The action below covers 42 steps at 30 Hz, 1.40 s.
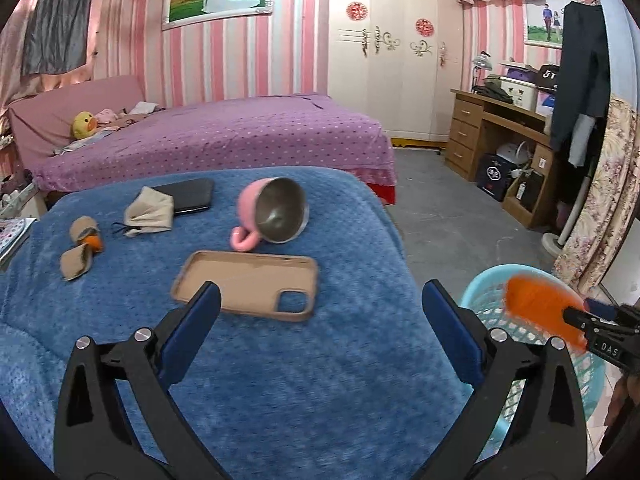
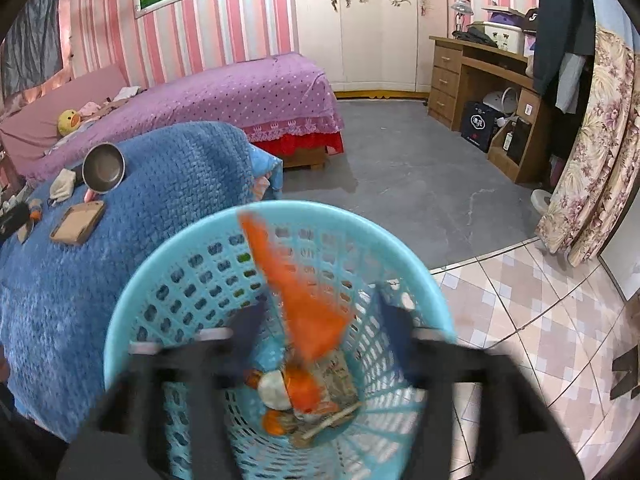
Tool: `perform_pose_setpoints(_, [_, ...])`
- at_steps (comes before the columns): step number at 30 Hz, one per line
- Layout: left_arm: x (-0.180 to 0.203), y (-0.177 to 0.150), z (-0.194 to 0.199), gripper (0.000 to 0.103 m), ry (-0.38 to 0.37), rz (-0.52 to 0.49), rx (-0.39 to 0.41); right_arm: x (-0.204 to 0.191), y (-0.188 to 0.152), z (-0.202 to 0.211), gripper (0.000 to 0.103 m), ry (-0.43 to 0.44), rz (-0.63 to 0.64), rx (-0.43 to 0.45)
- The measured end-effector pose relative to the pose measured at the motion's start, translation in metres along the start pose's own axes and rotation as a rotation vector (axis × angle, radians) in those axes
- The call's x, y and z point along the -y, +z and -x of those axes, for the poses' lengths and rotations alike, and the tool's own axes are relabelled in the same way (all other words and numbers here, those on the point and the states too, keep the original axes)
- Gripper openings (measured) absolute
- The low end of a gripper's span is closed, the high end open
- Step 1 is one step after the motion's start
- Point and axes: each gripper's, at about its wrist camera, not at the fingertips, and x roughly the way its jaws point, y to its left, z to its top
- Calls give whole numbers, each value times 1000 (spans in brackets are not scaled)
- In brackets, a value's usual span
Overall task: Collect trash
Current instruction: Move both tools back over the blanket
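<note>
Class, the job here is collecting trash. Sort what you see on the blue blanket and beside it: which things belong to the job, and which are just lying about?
Job:
- orange wrapper, between the right gripper fingers, over the basket
- blue basket, trash inside
- tan scraps
- left gripper, open

Lying about:
- pink cup, tipped over
- phone case
- dark phone
- tan pouch

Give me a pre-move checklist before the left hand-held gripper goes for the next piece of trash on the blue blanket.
1. Left hand-held gripper open and empty: ok.
2. Right hand-held gripper open over the blue basket: ok.
3. Orange wrapper clear of the pads: ok; blurred, it looks mid-drop.
4. Wrapper settled inside basket: not ok.
5. Crumpled tan scraps unobstructed: ok.
6. Pink cup upright: not ok, on its side.
</note>
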Motion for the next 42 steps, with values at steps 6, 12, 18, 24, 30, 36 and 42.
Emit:
perform_pose_setpoints(6, [-32,4,8,97,40,-7,28,-17,2,-2,89,-45,28,7])
perform_pose_setpoints(12, [-74,9,8,97,83,15,38,-38,12,6,95,-76,36,52])
perform_pose_setpoints(18, [-121,14,2,97,135,39,39,-80,29,10,96,-56,45,114])
perform_pose_setpoints(24, [-161,14,-11,97,207,40,20,-133,39,9,97,3,87,159])
perform_pose_setpoints(30, [-201,15,-13,97,225,76,6,-185,45,4,97,63,120,180])
perform_pose_setpoints(36, [-236,3,-24,97,275,75,-38,-223,45,-10,97,113,148,163])
perform_pose_setpoints(42, [-272,-5,-30,97,301,119,-61,-250,46,-27,97,124,165,149])
